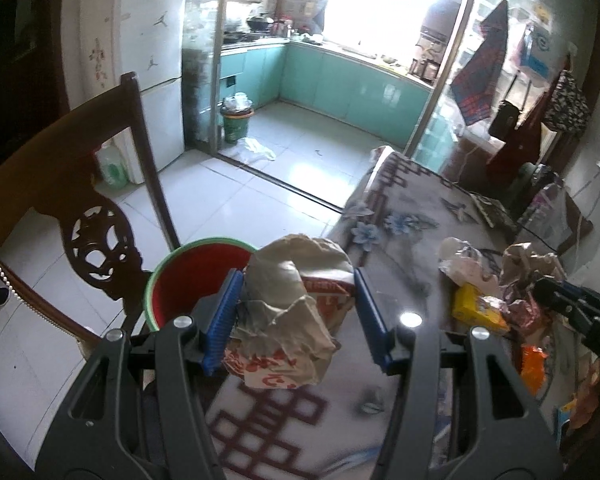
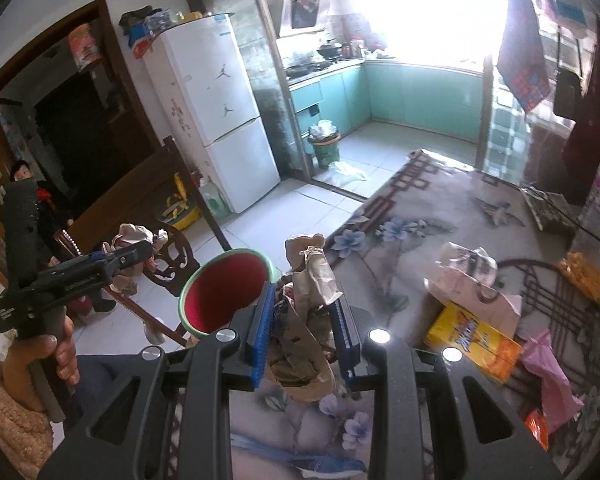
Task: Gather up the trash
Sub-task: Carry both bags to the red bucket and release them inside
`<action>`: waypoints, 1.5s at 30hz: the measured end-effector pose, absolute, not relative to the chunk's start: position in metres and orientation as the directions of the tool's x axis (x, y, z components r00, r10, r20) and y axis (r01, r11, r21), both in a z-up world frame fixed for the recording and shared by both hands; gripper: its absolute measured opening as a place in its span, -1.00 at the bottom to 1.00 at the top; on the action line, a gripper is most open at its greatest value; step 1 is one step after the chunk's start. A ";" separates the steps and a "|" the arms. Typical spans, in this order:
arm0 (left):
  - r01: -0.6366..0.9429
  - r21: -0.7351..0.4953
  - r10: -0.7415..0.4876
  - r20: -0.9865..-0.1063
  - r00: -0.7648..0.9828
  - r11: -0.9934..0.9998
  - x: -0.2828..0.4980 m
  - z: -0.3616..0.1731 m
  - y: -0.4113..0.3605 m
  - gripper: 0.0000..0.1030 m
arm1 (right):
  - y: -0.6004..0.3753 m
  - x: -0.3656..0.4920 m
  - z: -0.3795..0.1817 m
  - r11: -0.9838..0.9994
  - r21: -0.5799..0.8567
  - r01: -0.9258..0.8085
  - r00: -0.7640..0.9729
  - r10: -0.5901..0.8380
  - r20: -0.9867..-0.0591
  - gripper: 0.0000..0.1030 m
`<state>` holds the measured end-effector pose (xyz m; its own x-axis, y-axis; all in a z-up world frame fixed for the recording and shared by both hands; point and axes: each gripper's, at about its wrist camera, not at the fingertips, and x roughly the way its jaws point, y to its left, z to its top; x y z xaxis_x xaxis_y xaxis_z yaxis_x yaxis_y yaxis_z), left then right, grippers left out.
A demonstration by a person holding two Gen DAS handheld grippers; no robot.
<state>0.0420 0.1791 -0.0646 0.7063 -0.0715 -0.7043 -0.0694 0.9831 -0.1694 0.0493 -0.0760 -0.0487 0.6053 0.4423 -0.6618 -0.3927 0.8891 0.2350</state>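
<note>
The floral-clothed bench (image 2: 440, 216) is seen strewn with trash, and the red bucket (image 2: 226, 292) is parked at its edge, likely for dropping. A crumpled paper bag (image 1: 296, 304) is pinched by the left gripper (image 1: 296, 316), jaws partly spread; a brown wrapper (image 2: 312, 320) is clamped by the right gripper (image 2: 300, 328). Only the right view shows the yellow box (image 2: 476, 340) whole.

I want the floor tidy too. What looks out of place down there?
A crumpled white plastic bag lies loose on the tiled floor beside the overfull green kitchen bin, not inside it.
</note>
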 end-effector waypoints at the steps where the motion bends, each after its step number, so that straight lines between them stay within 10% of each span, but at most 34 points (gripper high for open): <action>1: -0.079 -0.167 -0.063 -0.707 0.704 0.983 0.043 -0.066 0.184 0.05 | -0.071 0.053 -0.049 0.886 0.236 -0.400 0.601 0.448 -0.662 -0.47; 39: -0.235 -0.162 0.012 -0.800 0.599 0.958 0.126 -0.161 0.299 0.05 | 0.103 0.155 -0.111 0.733 0.299 -0.611 0.372 0.600 -0.708 -0.44; 45: -0.246 -0.161 0.031 -0.778 0.628 0.956 0.131 -0.161 0.305 0.44 | 0.097 0.159 -0.115 0.751 0.301 -0.587 0.414 0.599 -0.686 0.14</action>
